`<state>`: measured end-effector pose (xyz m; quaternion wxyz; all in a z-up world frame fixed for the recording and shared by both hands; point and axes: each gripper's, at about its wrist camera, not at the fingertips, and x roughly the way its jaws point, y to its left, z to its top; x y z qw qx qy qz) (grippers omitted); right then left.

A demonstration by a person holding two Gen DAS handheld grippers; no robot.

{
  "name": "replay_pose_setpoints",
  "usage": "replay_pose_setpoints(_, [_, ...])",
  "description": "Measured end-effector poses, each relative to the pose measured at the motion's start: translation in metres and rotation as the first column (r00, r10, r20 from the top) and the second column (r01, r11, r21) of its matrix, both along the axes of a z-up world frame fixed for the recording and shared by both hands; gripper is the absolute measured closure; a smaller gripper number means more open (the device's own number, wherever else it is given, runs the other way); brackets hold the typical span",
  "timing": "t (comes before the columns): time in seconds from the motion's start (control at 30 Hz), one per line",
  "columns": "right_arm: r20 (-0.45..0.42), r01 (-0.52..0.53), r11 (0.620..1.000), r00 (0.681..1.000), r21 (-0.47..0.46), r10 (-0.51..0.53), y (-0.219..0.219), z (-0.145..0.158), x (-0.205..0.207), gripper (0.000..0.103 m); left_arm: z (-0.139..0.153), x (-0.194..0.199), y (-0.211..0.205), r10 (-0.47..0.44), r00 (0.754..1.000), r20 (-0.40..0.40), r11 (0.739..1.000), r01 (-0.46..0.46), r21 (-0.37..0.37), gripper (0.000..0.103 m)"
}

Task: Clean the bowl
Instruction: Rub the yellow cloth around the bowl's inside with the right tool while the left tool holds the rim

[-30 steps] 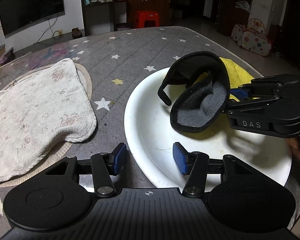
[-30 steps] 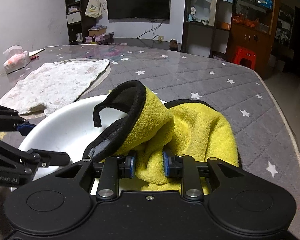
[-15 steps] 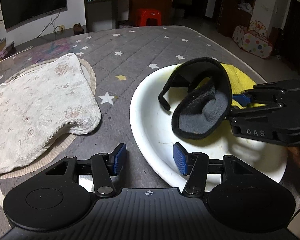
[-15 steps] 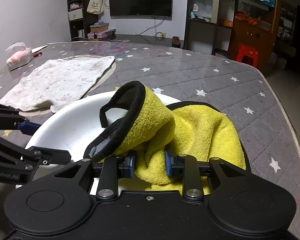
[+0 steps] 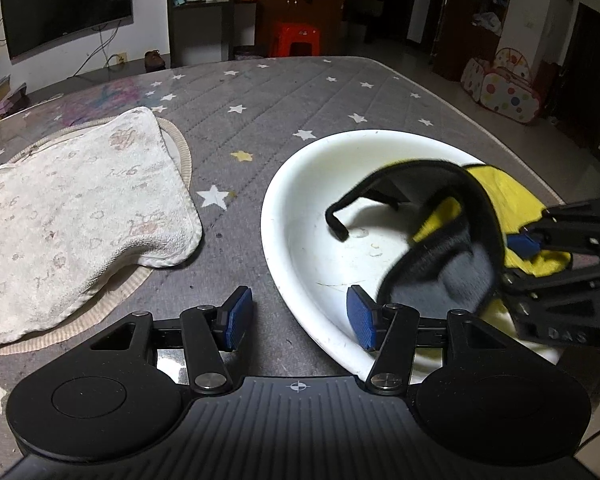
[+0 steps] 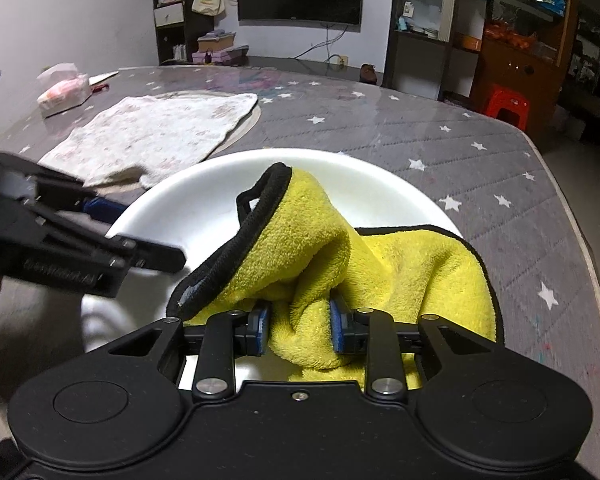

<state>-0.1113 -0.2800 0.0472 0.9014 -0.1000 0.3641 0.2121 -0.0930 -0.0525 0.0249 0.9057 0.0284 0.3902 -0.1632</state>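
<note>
**A:** Two grippers in frame. Status?

**B:** Right gripper (image 6: 299, 329) is clamped on a bunched fold of the yellow microfiber cloth (image 6: 340, 248), both blue pads (image 6: 262, 326) pressed into the pile. Cloth has black trim and a grey reverse side, and it drapes inside the white bowl (image 5: 300, 184) and over its rim.

**A:** Left?

**B:** Left gripper (image 5: 298, 316) is spread wide, holding nothing. Near rim of the bowl sits between its fingers; one pad over the table, one over the bowl.

**A:** Bowl location?

**B:** On the grey star-print tablecloth (image 5: 284, 96), just beside a white patterned towel (image 5: 72, 204) lying on a round mat (image 5: 182, 152).
</note>
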Motion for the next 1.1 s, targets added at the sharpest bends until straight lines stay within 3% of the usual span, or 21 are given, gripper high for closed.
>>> replay_pose_setpoints(0.37, [-0.041, 0.000, 1.000, 0.999, 0.005, 0.000, -0.003, 0.003, -0.011, 0.072, 0.000, -0.001, 0.001, -0.018, 1.000, 0.007, 1.000, 0.018, -0.007, 0.047])
replay_pose_setpoints(0.63, [-0.022, 0.048, 0.999, 0.999, 0.024, -0.047, -0.009, 0.000, 0.004, 0.072, -0.001, -0.003, 0.002, -0.020, 1.000, 0.014, 1.000, 0.020, -0.013, 0.047])
replay_pose_setpoints(1.1, [0.015, 0.041, 0.999, 0.999, -0.009, -0.041, 0.009, -0.004, 0.026, 0.072, -0.002, -0.004, 0.001, -0.023, 0.999, 0.023, 1.000, 0.024, -0.009, 0.045])
